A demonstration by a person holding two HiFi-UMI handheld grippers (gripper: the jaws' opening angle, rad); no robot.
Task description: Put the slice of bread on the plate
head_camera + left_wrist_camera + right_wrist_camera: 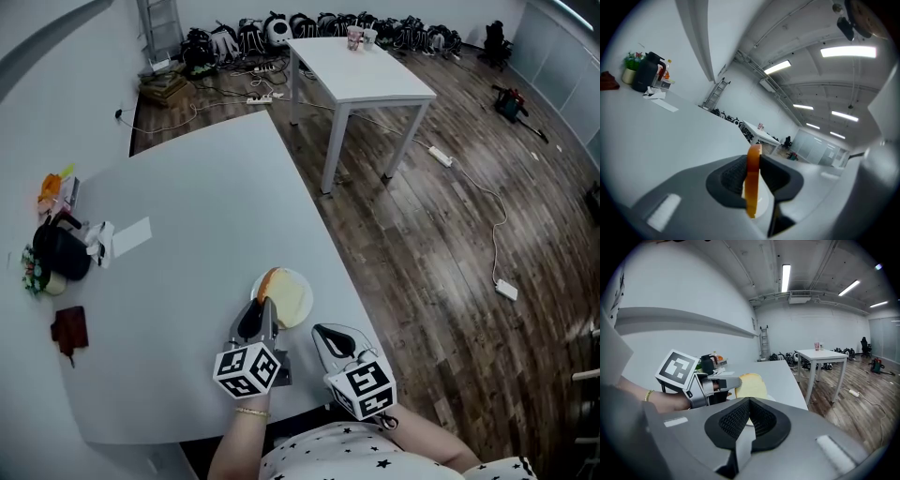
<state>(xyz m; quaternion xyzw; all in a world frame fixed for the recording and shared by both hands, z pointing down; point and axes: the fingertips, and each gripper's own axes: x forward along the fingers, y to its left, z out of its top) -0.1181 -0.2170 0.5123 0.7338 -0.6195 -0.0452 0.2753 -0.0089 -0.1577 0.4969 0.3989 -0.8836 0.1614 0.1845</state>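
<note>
Bread slice (752, 183) stood on edge, clamped between the pads of the left gripper (263, 307), over the white plate (307, 287) near the grey table's (187, 216) front edge. Just beside it, the right gripper (749, 402) had its jaws together with nothing between them.

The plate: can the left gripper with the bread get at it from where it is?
Probably yes. The left gripper, shut on the slice of bread, hangs right over the plate, with nothing between; the right gripper stands aside.
</note>
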